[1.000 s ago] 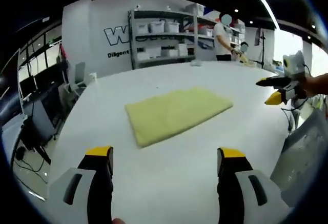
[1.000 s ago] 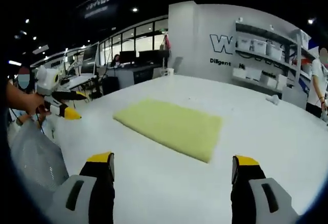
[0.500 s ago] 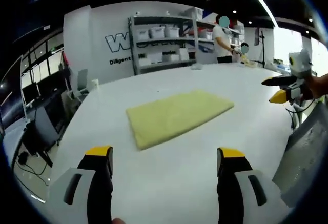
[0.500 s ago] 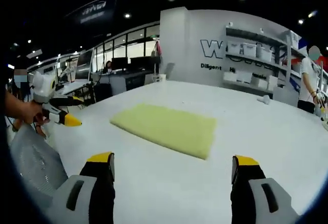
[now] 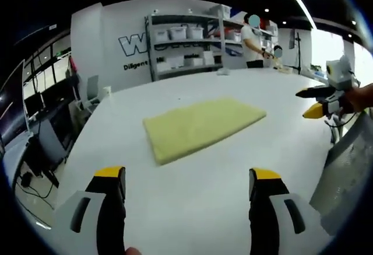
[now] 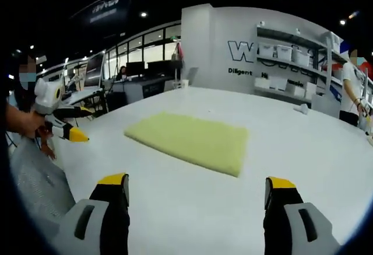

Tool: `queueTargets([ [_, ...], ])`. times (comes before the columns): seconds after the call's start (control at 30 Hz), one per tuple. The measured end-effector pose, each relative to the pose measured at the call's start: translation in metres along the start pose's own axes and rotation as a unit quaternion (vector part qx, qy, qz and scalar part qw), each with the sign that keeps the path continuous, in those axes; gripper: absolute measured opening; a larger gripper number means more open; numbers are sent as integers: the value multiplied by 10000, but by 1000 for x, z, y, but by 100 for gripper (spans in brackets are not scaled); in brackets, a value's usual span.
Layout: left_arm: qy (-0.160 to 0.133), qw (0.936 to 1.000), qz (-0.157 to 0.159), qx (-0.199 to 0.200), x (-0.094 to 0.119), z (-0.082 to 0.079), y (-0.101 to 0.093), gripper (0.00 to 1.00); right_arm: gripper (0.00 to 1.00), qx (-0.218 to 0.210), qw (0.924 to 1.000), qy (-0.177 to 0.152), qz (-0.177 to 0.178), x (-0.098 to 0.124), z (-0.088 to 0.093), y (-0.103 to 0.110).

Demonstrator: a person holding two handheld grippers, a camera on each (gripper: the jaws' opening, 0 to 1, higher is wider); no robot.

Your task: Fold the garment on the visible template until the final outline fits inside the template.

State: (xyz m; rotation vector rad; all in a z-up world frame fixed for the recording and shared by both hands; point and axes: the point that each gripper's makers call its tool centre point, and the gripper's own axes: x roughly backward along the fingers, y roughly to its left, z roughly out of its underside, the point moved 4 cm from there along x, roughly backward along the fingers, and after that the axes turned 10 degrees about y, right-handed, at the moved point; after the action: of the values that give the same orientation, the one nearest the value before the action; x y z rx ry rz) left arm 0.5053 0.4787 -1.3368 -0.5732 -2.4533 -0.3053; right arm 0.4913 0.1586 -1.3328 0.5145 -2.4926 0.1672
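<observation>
You are in a large, dim showroom with spot lights in a dark ceiling and a white back wall (image 5: pixel 111 39) that carries big dark lettering. Against that wall stands a grey shelf rack (image 5: pixel 186 42) loaded with pale storage bins; in the right gripper view the same shelf rack (image 6: pixel 291 62) sits at the right. A row of glass-fronted offices (image 6: pixel 140 62) with desks and monitors runs along the left of the right gripper view. A person (image 5: pixel 253 42) in a white top stands by the far end of the shelving.

The white table (image 5: pixel 192 191) before you is broad, smooth and slightly glossy, spreading across most of both views. On it, around the middle, lies the yellow-green garment (image 5: pixel 201 126), folded flat into a rough rectangle; in the right gripper view the garment (image 6: pixel 189 141) lies ahead of the jaws, well apart from them. I cannot make out a template outline under or around it. A small pale object (image 6: pixel 301 108) rests on the table far off near the shelving.

Your left claw (image 5: pixel 186 188) hangs over the near table edge with its jaws spread wide, gripping nothing. Your right claw (image 6: pixel 195 194) is likewise spread wide and empty. A grey mesh-like panel (image 6: pixel 38 188) shows at the lower left of the right gripper view.
</observation>
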Motion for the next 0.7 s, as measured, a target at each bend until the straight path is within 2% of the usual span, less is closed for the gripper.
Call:
queueTargets([
  [0.3, 63, 10000, 55, 41, 4, 1, 0, 84, 99, 206, 9998, -31, -47, -5, -10, 6],
  [0.53, 41, 10000, 79, 21, 5, 2, -1, 83, 99, 165, 9998, -83, -19, -7, -14, 4],
  [0.7, 36, 9999, 48, 162, 6, 5, 3, 83, 99, 153, 9998, -83, -35, -10, -12, 6],
])
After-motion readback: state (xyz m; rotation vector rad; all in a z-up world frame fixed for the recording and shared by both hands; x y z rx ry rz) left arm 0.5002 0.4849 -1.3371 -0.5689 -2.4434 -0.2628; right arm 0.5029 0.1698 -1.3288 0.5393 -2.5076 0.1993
